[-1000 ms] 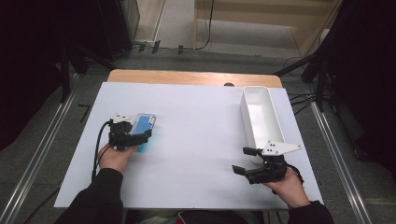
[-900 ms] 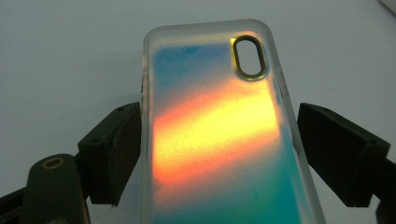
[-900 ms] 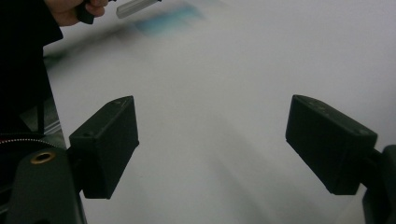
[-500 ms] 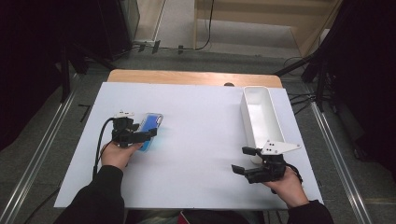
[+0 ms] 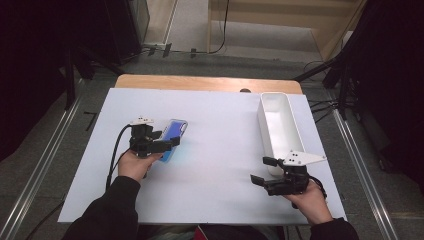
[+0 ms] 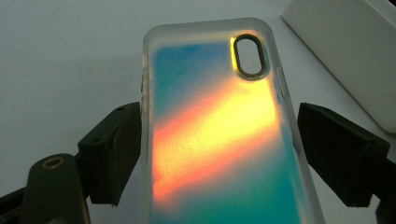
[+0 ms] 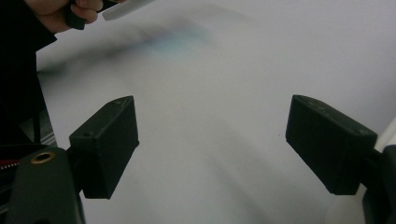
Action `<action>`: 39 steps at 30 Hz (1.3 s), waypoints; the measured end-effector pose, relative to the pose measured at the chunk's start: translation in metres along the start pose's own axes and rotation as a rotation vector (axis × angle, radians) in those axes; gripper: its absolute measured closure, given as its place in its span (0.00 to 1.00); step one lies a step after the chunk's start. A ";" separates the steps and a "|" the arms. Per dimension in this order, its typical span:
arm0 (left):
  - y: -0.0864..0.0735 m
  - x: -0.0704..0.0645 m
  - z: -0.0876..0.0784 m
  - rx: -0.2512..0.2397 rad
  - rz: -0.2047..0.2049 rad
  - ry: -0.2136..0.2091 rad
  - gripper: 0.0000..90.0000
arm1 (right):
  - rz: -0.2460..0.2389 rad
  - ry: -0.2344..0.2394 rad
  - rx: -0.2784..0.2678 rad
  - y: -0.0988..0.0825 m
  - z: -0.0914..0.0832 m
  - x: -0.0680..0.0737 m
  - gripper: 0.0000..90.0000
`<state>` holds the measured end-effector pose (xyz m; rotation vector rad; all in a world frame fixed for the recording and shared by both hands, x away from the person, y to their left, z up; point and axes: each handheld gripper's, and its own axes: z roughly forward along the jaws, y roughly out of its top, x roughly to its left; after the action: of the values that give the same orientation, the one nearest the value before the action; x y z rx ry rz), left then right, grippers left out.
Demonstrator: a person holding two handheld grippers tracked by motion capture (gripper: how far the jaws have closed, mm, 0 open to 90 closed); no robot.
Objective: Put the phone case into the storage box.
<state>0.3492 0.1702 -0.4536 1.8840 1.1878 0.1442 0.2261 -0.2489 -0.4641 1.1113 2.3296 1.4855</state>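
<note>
Our left claw (image 5: 167,145), left of centre in the high view, has its jaws on both long edges of the phone case (image 5: 172,137), pinching it just above the white table (image 5: 220,125). Our right claw (image 5: 264,172), at the lower right beside the white bin (image 5: 280,125), stands spread with nothing between its jaws.

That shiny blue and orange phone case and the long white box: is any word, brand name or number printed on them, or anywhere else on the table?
None: no text can be read anywhere.
Translucent phone case with the blue and orange sheen: no logo or lettering, just a camera cutout.
Long white plastic box: plain walls, no label.
White tabletop: bare, no markings.
Black jaws of both grippers: no writing.
</note>
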 end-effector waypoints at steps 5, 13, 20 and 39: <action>0.000 -0.004 0.003 -0.005 0.005 -0.015 0.18 | -0.001 -0.016 -0.001 0.002 0.002 0.001 0.18; -0.001 -0.010 0.007 -0.028 -0.012 -0.026 0.18 | 0.022 -0.028 0.015 0.006 0.007 0.003 0.18; -0.002 -0.023 0.016 -0.036 -0.003 -0.050 0.18 | 0.020 -0.025 0.036 0.010 0.016 0.009 0.18; -0.008 -0.054 0.036 -0.078 -0.016 -0.126 0.18 | 0.059 -0.048 0.015 0.022 0.030 0.014 0.18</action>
<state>0.3329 0.1079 -0.4635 1.7884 1.0960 0.0606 0.2421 -0.2135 -0.4566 1.2163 2.2987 1.4460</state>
